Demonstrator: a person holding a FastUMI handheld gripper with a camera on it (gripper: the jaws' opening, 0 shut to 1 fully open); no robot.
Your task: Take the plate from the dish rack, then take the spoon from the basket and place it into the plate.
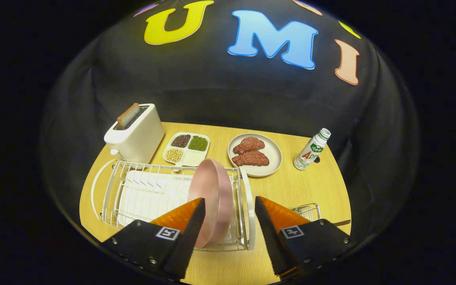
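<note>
Little here can be read. The gripper carries a square black-and-white marker on each of its two fingers: a white-edged tag with a blocky coded pattern, one on the left finger's black mount and one on the right's. They are machine codes, not letters or numbers. The fingers stand apart, with the pink plate in the dish rack between and just ahead of them, the left fingertip overlapping its rim. Beyond them, at the far right of the table, the white bottle bears a label printed in green above and large red characters below, too small and curved to make out with certainty.
</note>
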